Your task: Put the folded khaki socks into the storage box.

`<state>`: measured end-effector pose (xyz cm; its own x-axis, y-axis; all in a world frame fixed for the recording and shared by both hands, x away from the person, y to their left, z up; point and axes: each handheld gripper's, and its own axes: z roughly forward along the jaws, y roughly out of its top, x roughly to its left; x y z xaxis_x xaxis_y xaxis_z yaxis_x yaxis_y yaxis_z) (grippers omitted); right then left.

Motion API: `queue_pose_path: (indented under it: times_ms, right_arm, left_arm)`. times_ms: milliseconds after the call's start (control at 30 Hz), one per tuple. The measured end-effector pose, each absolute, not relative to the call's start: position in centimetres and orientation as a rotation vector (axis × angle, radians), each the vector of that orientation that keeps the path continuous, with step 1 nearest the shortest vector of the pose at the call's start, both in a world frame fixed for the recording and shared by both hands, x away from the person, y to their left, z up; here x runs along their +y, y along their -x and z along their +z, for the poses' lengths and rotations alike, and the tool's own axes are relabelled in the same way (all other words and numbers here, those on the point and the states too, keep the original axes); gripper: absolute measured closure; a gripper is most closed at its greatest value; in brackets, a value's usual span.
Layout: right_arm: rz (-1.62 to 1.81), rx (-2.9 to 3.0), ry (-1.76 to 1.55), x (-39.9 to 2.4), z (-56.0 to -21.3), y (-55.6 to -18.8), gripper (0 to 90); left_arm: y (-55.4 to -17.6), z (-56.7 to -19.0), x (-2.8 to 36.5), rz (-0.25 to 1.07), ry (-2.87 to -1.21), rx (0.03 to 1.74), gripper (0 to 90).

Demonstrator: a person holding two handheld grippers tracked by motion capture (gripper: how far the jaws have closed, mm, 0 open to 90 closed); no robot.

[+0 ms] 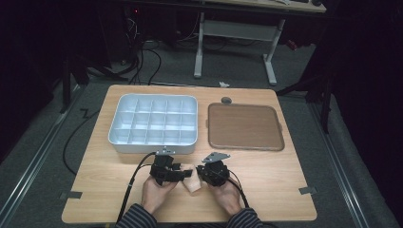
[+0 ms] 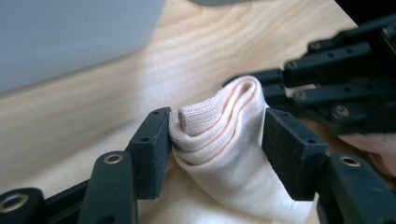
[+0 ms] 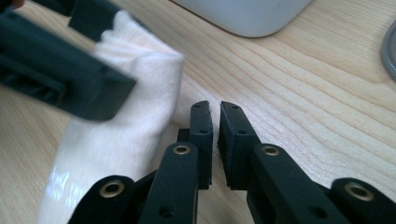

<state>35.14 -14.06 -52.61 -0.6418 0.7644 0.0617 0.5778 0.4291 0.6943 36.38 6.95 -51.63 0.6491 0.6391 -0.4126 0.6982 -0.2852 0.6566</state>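
1. While I steer from afar, the rolled cloth [image 2: 224,135] sits low centre of the high view, between the left gripper's [image 2: 217,140] wide jaws; one pad touches, the other stands off.
2. My right gripper [image 3: 215,109] is nearly closed, empty, beside it.
3. Unfilled, the divided tray [image 1: 153,145] waits above; nothing blocks the way; the brown mat [image 1: 244,126] lies right.

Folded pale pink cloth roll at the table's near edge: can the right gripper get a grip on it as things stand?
Probably yes, once it opens. The right gripper sits beside the folded pale pink cloth roll with its jaws nearly shut on nothing. The left gripper straddles the roll and may crowd one side.
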Motion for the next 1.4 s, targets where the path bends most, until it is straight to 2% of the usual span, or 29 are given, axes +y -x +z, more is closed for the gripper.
queue_pose_path:
  times_ms: [167,367,500,767,1133,1200,1267,1400]
  right_arm:
    - [1.008,2.423,-1.168,-14.0,-52.6,-35.0,83.2]
    - [1.178,2.38,-1.145,-15.2,-51.1,-32.8,77.8]
    - [1.155,2.434,-1.099,-14.5,-51.6,-31.8,75.0]
    - [1.153,2.457,-1.115,-14.0,-52.1,-32.0,74.9]
    - [1.115,2.441,-1.091,-13.2,-52.1,-31.7,75.2]
    - [1.116,2.439,-1.082,-13.2,-52.1,-31.7,75.2]
    - [1.097,2.435,-1.068,-13.2,-52.1,-31.5,74.0]
    - [1.089,2.43,-1.057,-13.3,-52.0,-31.4,70.3]
  left_arm:
    - [-36.4,-52.1,7.0,-0.08,-2.01,1.064,45.0]
    - [-37.0,-52.5,6.9,-0.086,-2.019,1.074,45.5]
    - [-38.1,-52.3,7.0,-0.083,-1.998,1.09,46.1]
    - [-37.6,-51.5,8.1,-0.146,-1.986,1.097,41.6]
    - [-37.2,-52.3,7.2,-0.114,-2.005,1.123,44.2]
    - [-37.1,-52.4,7.0,-0.108,-2.013,1.111,48.3]
    - [-36.9,-52.4,6.6,-0.068,-2.043,1.082,56.7]
    - [-36.9,-52.5,6.2,-0.06,-2.057,1.055,63.0]
